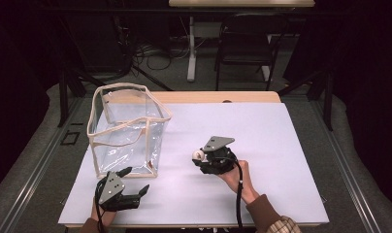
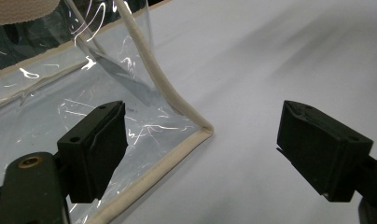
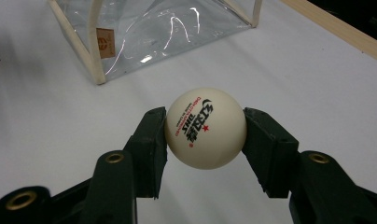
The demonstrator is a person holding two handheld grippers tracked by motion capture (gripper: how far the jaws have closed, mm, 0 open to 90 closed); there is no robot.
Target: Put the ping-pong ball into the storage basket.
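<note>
A white table-tennis ball (image 3: 205, 128) with black and red print sits clamped between the two black jaws of my right gripper (image 3: 206, 135). In the high view the same ball (image 1: 198, 155) shows at the left tip of the right gripper (image 1: 200, 158), held a little above the white table mat (image 1: 262, 141). A clear plastic bag (image 1: 126, 128) with cream trim stands open at the table's left. My left gripper (image 1: 135, 182) rests just in front of that bag, jaws wide apart. Its view shows the bag's bottom corner (image 2: 203, 133) between the jaws, untouched.
A wooden table edge (image 1: 218, 97) runs along the far side of the mat. Beyond it stand a black folding chair (image 1: 245, 48) and a white table leg (image 1: 191, 48) among floor cables. A small brown label (image 3: 105, 42) marks the bag's side.
</note>
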